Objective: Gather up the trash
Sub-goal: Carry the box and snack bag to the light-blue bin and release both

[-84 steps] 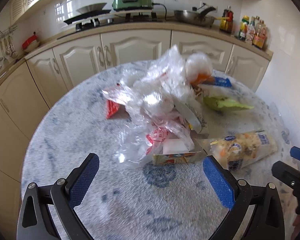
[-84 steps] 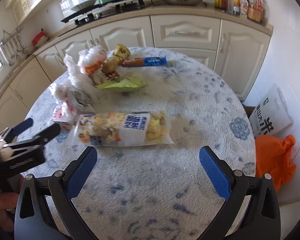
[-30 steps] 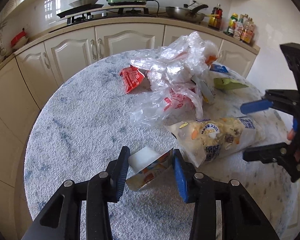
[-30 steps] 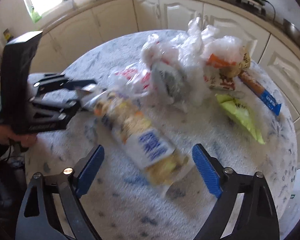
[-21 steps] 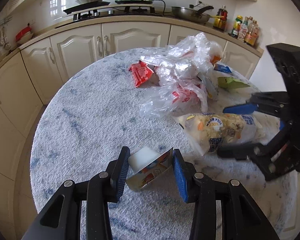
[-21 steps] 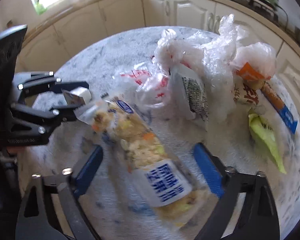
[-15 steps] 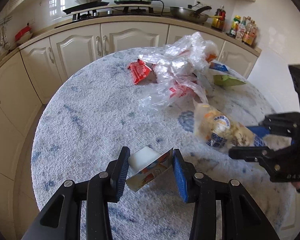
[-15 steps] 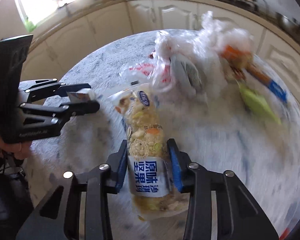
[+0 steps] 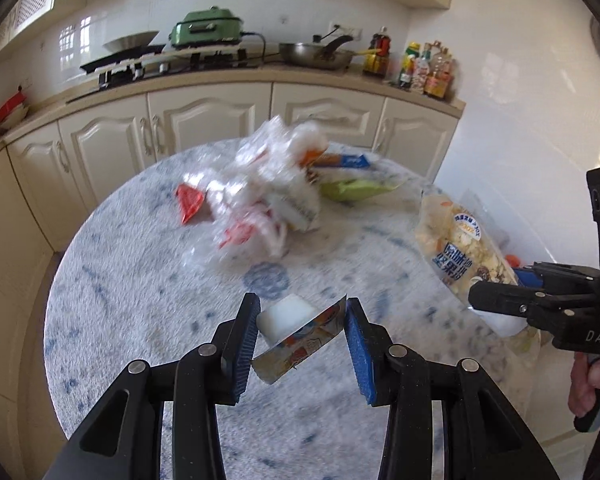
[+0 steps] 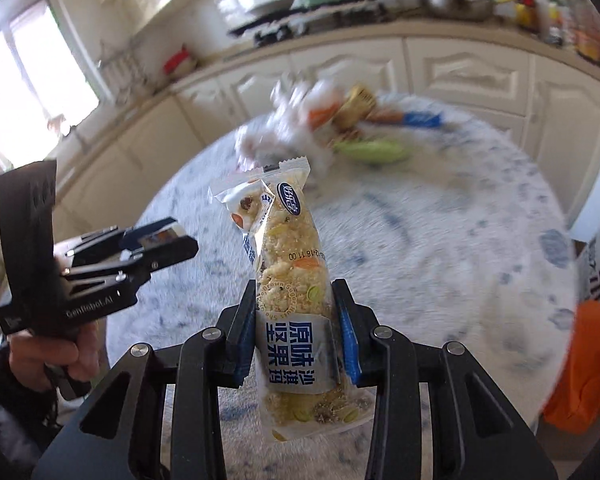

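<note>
You are holding a small carton (image 9: 300, 334) in your left claw (image 9: 302, 350) and a snack bag (image 10: 296, 312) in your right claw (image 10: 296, 338) — the long, slippery bag is sticking out and could slide free.

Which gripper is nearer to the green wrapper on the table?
Probably right, though it is close. The green wrapper lies across the table: the right gripper is off its right side, the left gripper nearer the front edge.
</note>
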A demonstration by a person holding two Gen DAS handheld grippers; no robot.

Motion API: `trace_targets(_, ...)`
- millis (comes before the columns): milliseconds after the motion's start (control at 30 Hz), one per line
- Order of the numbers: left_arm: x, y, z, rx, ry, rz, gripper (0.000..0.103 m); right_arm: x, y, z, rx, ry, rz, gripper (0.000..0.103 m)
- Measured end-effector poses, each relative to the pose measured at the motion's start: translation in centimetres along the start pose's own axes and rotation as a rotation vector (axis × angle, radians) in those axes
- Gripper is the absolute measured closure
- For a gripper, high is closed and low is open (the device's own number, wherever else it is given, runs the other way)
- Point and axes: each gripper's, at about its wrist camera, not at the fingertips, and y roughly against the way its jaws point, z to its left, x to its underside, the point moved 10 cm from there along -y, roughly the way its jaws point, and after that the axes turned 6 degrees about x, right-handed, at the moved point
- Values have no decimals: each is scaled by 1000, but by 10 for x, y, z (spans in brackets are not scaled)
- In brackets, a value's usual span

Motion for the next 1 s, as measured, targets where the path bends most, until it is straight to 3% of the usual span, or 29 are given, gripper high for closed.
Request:
trace_targets(267, -41, 24, -61, 79, -95, -82, 65, -25, 76, -37, 79, -120, -169, 67)
trace_targets(467, -67, 31, -122, 177, -187, -129, 65, -26, 144, -91, 178, -249, -284, 67)
trace_targets(733, -79, 11, -205, 315, -270, -114, 65, 13, 223, -182, 356, -440, -364, 67)
trace_targets(1000, -60, -41, -298, 451, -360, 0, 65, 80, 234, -259, 457, -634, -336, 67)
